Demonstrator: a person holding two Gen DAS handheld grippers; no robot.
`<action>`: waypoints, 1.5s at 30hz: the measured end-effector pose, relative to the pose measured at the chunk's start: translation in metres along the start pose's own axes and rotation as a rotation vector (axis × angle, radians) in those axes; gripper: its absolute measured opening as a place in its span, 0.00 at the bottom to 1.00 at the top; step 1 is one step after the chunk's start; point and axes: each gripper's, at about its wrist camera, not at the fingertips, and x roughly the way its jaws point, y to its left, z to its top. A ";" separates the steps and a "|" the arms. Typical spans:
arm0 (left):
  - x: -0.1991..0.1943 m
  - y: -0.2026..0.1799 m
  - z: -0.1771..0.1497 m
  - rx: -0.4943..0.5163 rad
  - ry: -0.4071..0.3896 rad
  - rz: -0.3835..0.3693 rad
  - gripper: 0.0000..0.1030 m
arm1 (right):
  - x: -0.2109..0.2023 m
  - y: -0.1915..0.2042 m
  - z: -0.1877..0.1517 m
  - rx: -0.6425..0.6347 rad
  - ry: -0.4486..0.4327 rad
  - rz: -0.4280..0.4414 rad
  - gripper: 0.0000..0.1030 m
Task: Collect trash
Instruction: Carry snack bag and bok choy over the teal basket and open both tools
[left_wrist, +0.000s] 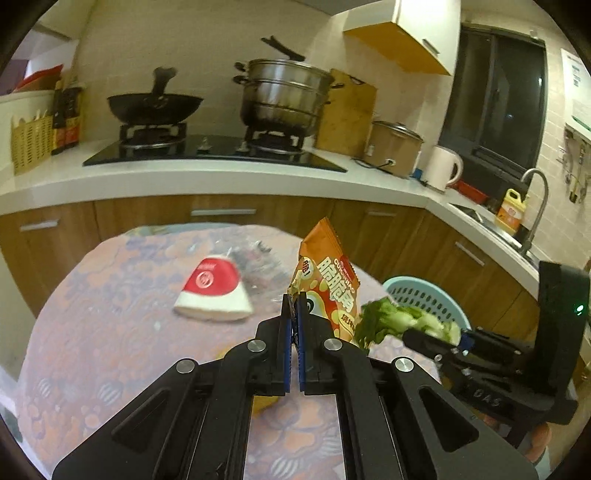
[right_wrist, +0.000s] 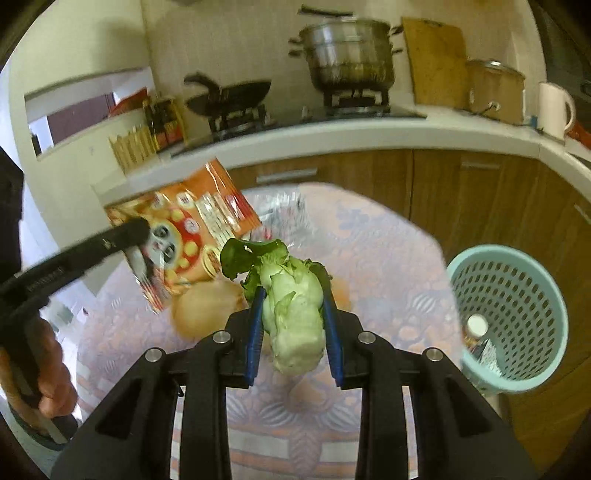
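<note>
My left gripper is shut on the edge of an orange snack bag and holds it up above the round table. The bag also shows in the right wrist view, held by the left gripper. My right gripper is shut on a green leafy vegetable above the table; the left wrist view shows the vegetable too. A light blue perforated basket stands to the right of the table, with some items inside.
A red and white carton and crumpled clear plastic lie on the table. A yellow fruit lies under the bag. Behind are a counter with a wok, a steamer pot and a kettle.
</note>
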 end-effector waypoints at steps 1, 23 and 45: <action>0.002 -0.005 0.002 0.007 0.001 -0.009 0.01 | -0.005 -0.005 0.003 0.007 -0.015 -0.006 0.25; 0.140 -0.173 0.032 0.215 0.179 -0.188 0.01 | -0.020 -0.205 -0.004 0.331 -0.097 -0.364 0.25; 0.214 -0.194 -0.001 0.230 0.272 -0.150 0.46 | 0.025 -0.281 -0.036 0.504 0.057 -0.410 0.57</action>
